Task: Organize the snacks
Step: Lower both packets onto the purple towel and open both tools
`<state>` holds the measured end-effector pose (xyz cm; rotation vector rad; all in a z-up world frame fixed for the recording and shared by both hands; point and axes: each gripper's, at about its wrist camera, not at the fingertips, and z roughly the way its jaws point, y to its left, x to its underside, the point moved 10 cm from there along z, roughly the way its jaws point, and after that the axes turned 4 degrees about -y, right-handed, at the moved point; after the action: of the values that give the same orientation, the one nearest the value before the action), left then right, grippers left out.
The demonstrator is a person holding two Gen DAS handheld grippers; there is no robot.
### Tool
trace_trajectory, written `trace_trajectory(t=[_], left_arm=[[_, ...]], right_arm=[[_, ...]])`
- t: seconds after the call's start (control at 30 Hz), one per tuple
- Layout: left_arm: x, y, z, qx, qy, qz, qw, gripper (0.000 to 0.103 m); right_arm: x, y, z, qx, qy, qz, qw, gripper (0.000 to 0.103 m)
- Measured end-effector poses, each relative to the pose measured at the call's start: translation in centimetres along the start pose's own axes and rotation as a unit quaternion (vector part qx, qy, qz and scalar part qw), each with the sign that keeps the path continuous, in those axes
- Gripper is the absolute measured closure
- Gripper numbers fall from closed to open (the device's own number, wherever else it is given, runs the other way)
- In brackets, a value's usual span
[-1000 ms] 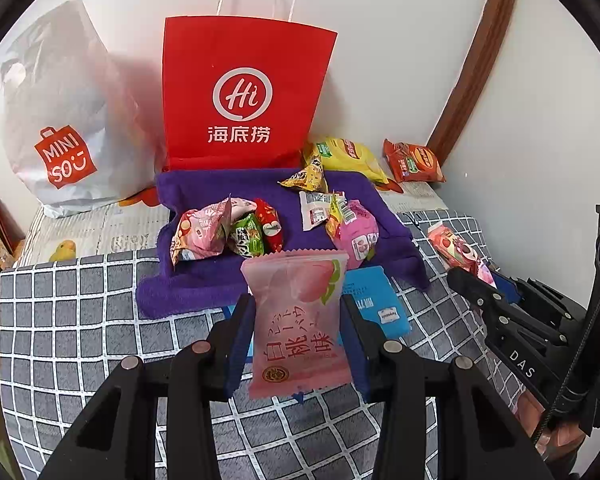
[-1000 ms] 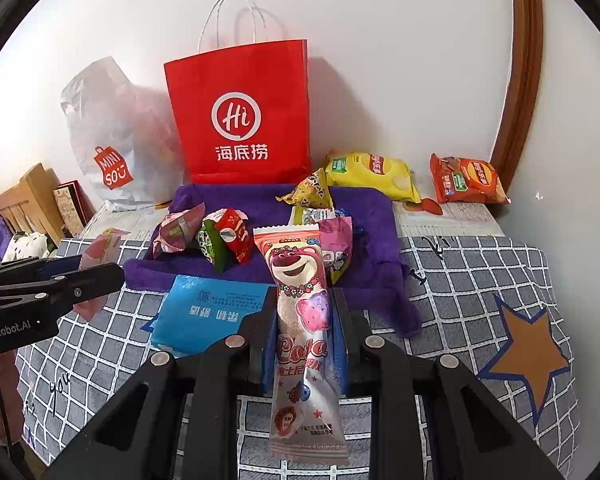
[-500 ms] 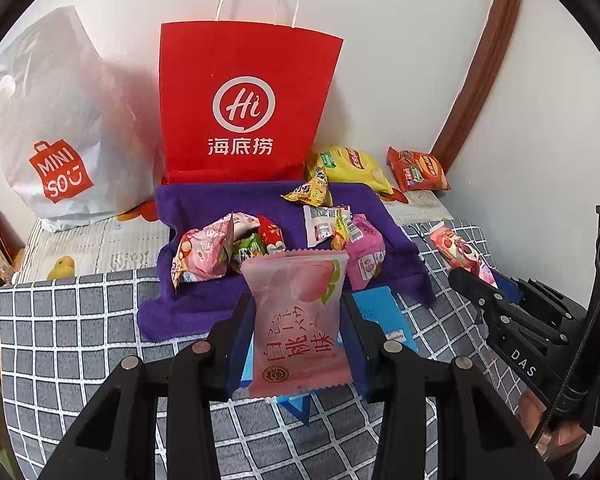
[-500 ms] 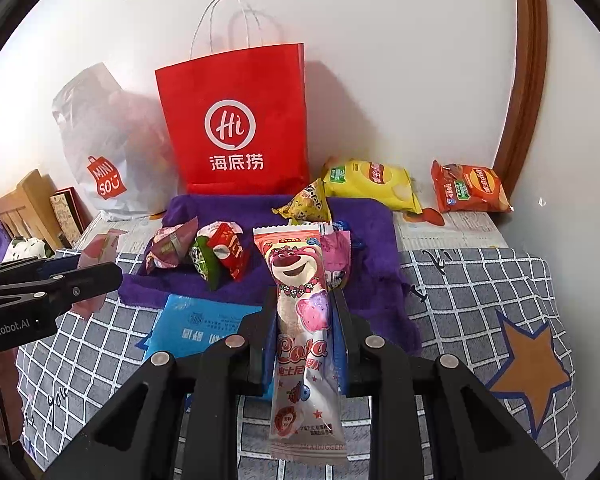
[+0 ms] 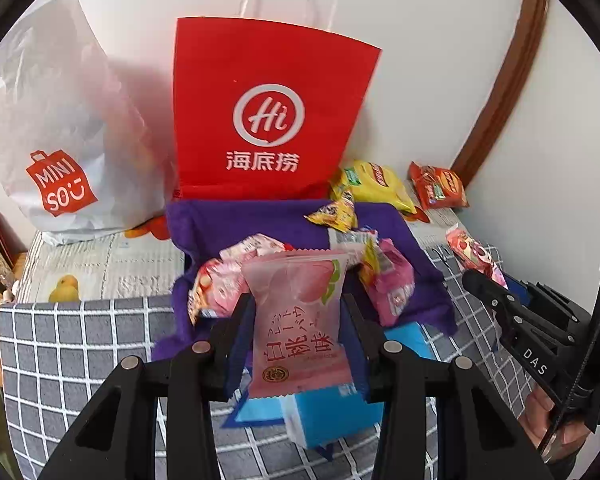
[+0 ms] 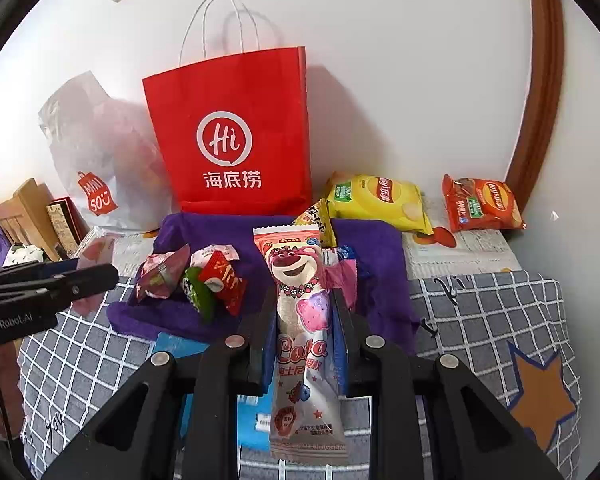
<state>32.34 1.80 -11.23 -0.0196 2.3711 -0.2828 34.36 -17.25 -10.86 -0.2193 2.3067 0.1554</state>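
Note:
My left gripper (image 5: pixel 296 320) is shut on a pink peach snack packet (image 5: pixel 298 320), held upright above the bed in front of a purple cloth (image 5: pixel 260 220). My right gripper (image 6: pixel 302 316) is shut on a long pink Lotso bear snack packet (image 6: pixel 300 320), also held upright. Several small wrapped snacks (image 6: pixel 212 280) lie on the purple cloth (image 6: pixel 380 248). A red Hi paper bag (image 5: pixel 268 112) stands open-topped behind the cloth against the wall; it also shows in the right wrist view (image 6: pixel 232 140).
A white Miniso plastic bag (image 5: pixel 60 128) stands left of the red bag. A yellow chip bag (image 6: pixel 380 200) and an orange chip bag (image 6: pixel 480 204) lie at the back right. A blue flat packet (image 5: pixel 332 408) lies on the checked bedcover (image 5: pixel 68 352).
Both grippers have moved forward and closer to the red bag with their packets still held. The red bag looks larger in both views.

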Motion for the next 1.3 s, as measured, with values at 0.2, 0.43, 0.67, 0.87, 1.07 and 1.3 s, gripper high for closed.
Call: trace_trajectory(t=[0.2,0.43,0.67,0.87,1.07,1.3], left_arm=[[-1.1,2.5,1.2,-0.012,-0.002,-0.017,0.9998,0.063],[-2.5,4.0,2.6,-0.022,-0.002,-0.020,0.9996,0.063],[-3.7,3.7,5.2,-0.015,0.004,-0.017,0.9997,0.063],[-3.3,3.2,8.1,-0.001,0.020,-0.021,0.9996,0.063],[-2.3,3.4,10.6,0.008,0.040,-0.030,0.9987,0.063],[-1.8,3.4,12.0,0.015,0.044,-0.030,0.9985,0.061]], right_arm=[[-1.6,0.3,2.5,-0.011,0.005,0.000,1.000,0.079],[-4.5,0.4,4.6,-0.016,-0.005,0.000,1.000,0.079],[-5.9,0.7,7.1,-0.028,0.000,0.006,1.000,0.078],[-4.3,0.6,10.9,-0.024,0.032,0.000,0.999,0.079],[-3.1,-0.8,12.9,-0.015,0.054,0.000,0.998,0.079],[-1.7,-1.2,14.5,-0.012,0.078,-0.008,0.997,0.078]])
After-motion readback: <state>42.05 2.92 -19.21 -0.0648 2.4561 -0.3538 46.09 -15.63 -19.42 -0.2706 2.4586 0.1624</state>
